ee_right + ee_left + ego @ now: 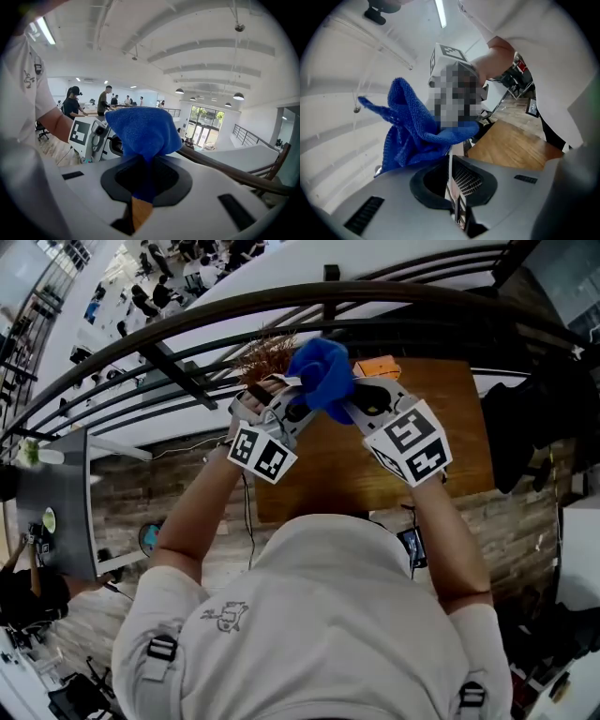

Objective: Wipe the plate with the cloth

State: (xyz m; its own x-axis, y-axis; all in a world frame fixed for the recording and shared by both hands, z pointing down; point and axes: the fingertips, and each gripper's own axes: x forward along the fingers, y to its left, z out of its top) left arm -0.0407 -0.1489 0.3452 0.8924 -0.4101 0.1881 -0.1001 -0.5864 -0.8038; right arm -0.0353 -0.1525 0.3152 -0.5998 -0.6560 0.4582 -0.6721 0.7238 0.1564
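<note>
the plate (450, 173) shows to me only as a thin pale edge standing upright in the left gripper (454, 199), whose jaws are pressed nearly together on it. i take that edge for the rim seen side-on, though no view gives me the plate's face. the right gripper (140, 190) pinches a tail of the blue cloth (143, 129), and the bunched bulk of it puffs out past the jaw tips. in the head view both tools are held up in the air close together, above the wooden table (450, 437), with the cloth between them and right beside the left tool. to wipe well, i judge the left side should hold steady while the right does the travelling, so that the soft bulk of the cloth meets the plate's face and the hard jaw tips do not. i would sweep from the rim inward, then turn the plate a little for the next part. the grip on such a thin rim looks slight, so i would press lightly; a hard push could lever the plate out of the jaws.
</note>
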